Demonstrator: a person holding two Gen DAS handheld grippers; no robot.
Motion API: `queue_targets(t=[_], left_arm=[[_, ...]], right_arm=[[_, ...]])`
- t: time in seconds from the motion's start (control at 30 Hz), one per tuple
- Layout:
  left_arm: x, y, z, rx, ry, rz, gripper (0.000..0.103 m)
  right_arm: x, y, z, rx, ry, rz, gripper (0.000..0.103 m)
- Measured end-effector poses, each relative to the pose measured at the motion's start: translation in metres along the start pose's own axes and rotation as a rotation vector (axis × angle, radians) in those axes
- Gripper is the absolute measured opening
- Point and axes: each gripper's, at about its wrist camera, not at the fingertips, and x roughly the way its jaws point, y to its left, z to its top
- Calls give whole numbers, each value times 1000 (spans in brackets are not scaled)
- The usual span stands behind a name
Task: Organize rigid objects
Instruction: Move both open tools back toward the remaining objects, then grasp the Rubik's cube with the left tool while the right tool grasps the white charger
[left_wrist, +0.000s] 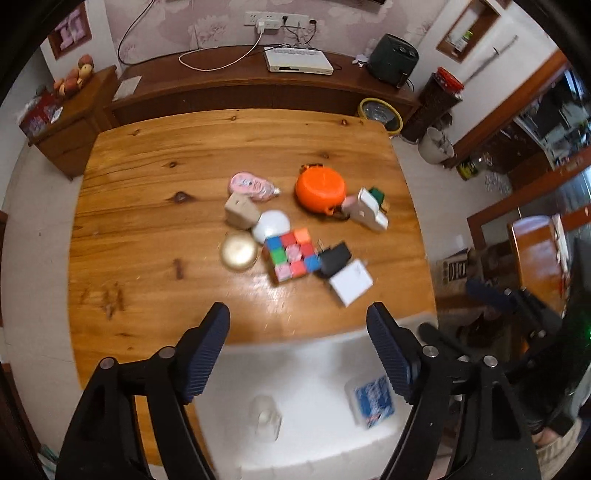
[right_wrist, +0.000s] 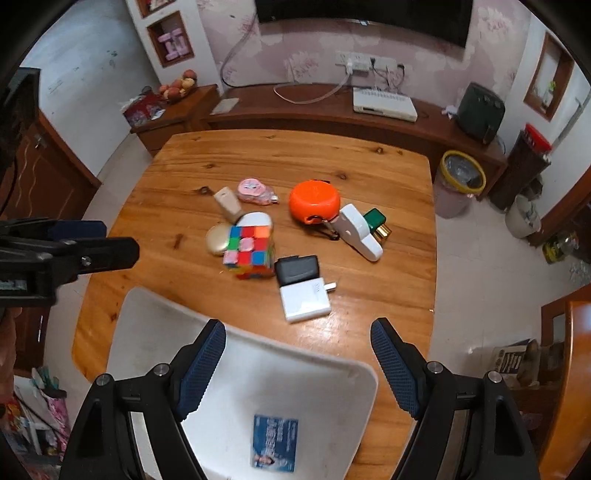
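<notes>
Risk, crowding: the rigid objects are lying packed together mid-frame on the wooden surface (right_wrist: 177, 177); a claw closing on the puzzle cube (right_wrist: 249, 251) is likely to be nudging the gold compact (right_wrist: 218, 240) and white round case (right_wrist: 258, 220) touching it.
Risk, sliding: the white charger (right_wrist: 303, 300) and black box (right_wrist: 297, 269) are sitting edge to edge, so pinching one may be pushing the other toward the surface's right edge.
Risk, snagging: the orange round case (right_wrist: 314, 202) is carrying a clip that seems hooked near the white device (right_wrist: 360, 232); lifting either could be dragging both, though blur is making this uncertain.
Risk, tray: the white tray (right_wrist: 236, 332) is overhanging the near edge at lower centre, so a heavy drop could be tipping it.
Left claw (left_wrist: 298, 328): standing wide open, holding nothing, hovering above the tray's near side.
Right claw (right_wrist: 298, 341): also spread wide and empty, over the tray.
Look of the things: hard plastic, mostly small and boxy; the cube is multicoloured, the pink case (right_wrist: 255, 191) glossy, the beige box (right_wrist: 227, 199) matte.
Tray contents: a blue card (right_wrist: 275, 443) is lying inside; the left view is also showing a clear, blurred item (left_wrist: 266, 417).
</notes>
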Motion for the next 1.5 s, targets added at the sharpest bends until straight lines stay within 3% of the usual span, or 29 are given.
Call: queue_targets(t=[0.3,0.6,1.07,1.33,1.5], left_arm=[[87,7,37,-100,118,20,79],[145,10,45,-184,192,28,79],[174,26,43,-277,219,79,77],[180,33,36,-326,232,32,66],[176,33,32,-316,212,51,65]], right_arm=[[90,-34,21,62,151,38,82],[147,-23,22,20,255,62,82],[184,-21,14,-3,360,44,81],[188,-11,12,-36,372,32,60],[186,-8,10,-24,365,22,59]])
